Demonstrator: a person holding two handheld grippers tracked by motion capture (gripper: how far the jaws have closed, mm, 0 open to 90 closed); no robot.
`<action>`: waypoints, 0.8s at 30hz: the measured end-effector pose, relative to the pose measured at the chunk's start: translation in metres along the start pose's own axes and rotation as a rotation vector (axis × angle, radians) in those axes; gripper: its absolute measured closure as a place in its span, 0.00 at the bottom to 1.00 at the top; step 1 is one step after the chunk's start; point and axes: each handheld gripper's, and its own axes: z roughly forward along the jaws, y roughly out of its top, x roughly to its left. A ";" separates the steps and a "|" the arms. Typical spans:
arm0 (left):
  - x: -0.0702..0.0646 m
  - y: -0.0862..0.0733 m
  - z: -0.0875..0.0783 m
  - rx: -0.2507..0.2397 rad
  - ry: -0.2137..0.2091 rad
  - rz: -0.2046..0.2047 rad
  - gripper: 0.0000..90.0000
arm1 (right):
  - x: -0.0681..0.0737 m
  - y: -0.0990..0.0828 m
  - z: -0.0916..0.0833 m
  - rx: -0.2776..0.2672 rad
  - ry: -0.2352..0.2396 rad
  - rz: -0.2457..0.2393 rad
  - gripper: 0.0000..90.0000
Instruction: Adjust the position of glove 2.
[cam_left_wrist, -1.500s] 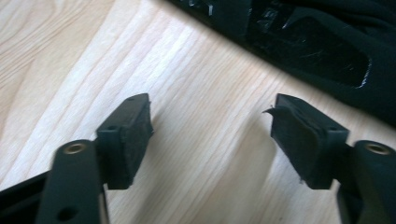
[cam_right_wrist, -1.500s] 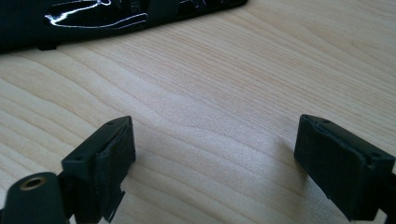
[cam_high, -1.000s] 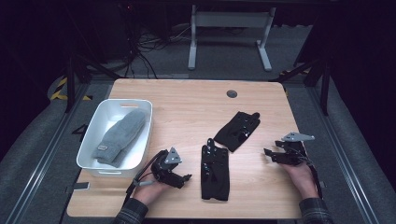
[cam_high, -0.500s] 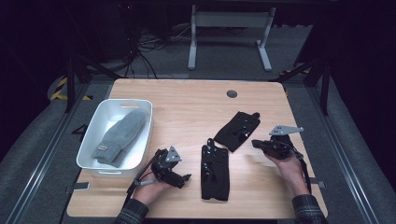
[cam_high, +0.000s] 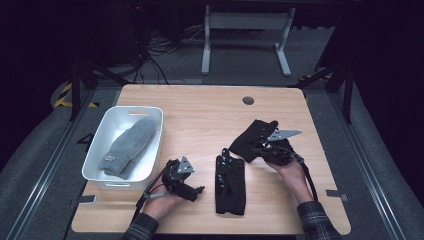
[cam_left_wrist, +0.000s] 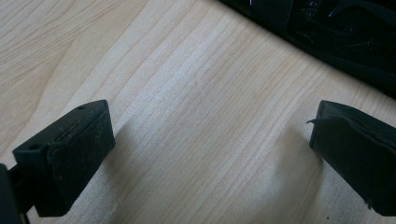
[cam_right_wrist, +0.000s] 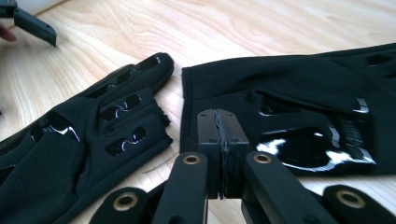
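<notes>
In the high view, two black gloves lie on the surface (cam_high: 200, 107): one glove (cam_high: 230, 185) flat near the front edge, the other glove (cam_high: 252, 138) farther back to the right. One white bin (cam_high: 102, 145) at the left holds one grey mitten (cam_high: 127, 146). The right tool (cam_high: 260, 148) is seen at the near edge of the farther glove, the left tool (cam_high: 199, 191) resting just left of the nearer glove.

In the left tool's view, its jaws stand wide apart over bare wood, nothing between them.

In the right tool's view, its jaws are pressed together at the glove's cuff edge; whether fabric is pinched cannot be told. A good lift would probably need a firm bite on the cuff, checked before raising.
</notes>
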 end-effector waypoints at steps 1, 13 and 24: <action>0.000 0.000 0.000 0.000 0.000 0.000 0.00 | 0.001 0.000 0.004 0.013 0.005 -0.004 1.00; 0.001 0.000 0.000 0.000 -0.005 0.007 0.00 | -0.010 -0.007 0.014 0.097 -0.049 -0.019 1.00; 0.002 0.000 0.000 0.000 -0.007 0.009 0.00 | -0.025 -0.035 -0.026 0.118 -0.109 0.059 1.00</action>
